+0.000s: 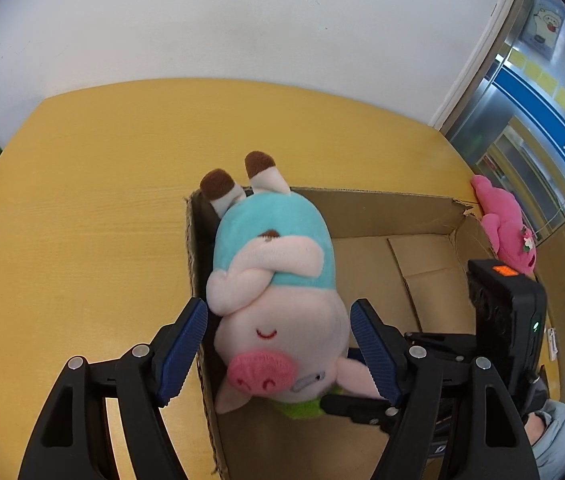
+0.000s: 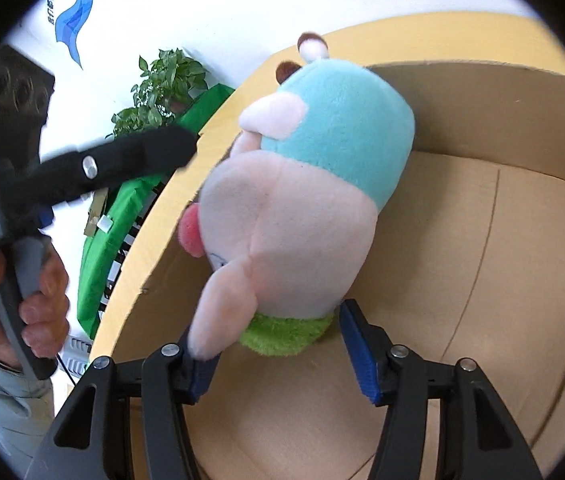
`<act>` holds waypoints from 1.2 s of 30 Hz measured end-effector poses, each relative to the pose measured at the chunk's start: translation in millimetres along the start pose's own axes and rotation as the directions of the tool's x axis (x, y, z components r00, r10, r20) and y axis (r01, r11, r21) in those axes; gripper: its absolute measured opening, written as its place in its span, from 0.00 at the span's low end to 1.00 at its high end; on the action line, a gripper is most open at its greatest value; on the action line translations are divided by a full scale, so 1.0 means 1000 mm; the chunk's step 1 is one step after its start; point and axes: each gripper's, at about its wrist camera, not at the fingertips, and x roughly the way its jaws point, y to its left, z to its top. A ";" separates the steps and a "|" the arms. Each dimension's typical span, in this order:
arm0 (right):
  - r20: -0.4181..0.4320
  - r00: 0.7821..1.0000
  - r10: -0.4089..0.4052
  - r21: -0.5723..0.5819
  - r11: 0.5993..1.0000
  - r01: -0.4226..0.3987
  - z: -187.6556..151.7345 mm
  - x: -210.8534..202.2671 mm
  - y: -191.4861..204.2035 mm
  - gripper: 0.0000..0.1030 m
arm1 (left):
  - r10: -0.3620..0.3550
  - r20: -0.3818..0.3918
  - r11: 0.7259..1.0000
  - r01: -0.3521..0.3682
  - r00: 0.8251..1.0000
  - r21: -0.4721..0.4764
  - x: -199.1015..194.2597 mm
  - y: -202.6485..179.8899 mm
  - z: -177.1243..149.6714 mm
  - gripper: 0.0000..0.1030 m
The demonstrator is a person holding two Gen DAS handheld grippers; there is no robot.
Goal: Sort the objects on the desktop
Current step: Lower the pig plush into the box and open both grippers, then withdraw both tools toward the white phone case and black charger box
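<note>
A plush pig (image 1: 278,264) in a teal shirt hangs head down inside the left end of an open cardboard box (image 1: 366,212), its brown feet up over the rim. My left gripper (image 1: 280,350) stands open astride the pig's head, both blue pads clear of it. In the right wrist view my right gripper (image 2: 278,360) is shut on the plush pig (image 2: 306,184) at its green tuft and one ear. That ear covers the left pad. One of the left gripper's black fingers (image 2: 134,160) shows beyond the box (image 2: 482,112).
The box sits on a yellow wooden table (image 1: 82,208). A pink plush toy (image 1: 506,224) lies on the table past the box's right end. A person's hand (image 2: 38,304) grips a gripper handle. A potted plant (image 2: 162,84) and green bag (image 2: 94,280) stand beside the table.
</note>
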 end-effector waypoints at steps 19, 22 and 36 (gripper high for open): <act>0.132 0.882 -0.453 0.004 0.890 0.457 -0.133 -0.219 -0.023 0.81 | 0.051 0.159 0.995 -0.064 0.986 0.077 -0.066 -0.048 -0.154 0.92; 0.101 0.857 -0.505 0.041 0.863 0.503 -0.160 -0.232 -0.040 0.81 | 0.048 0.112 0.997 -0.055 0.993 0.061 -0.054 -0.046 -0.169 0.92; 0.175 0.832 -0.527 0.063 0.849 0.525 -0.211 -0.270 -0.017 0.81 | 0.146 0.154 0.988 -0.153 0.977 0.031 -0.071 -0.056 -0.192 0.92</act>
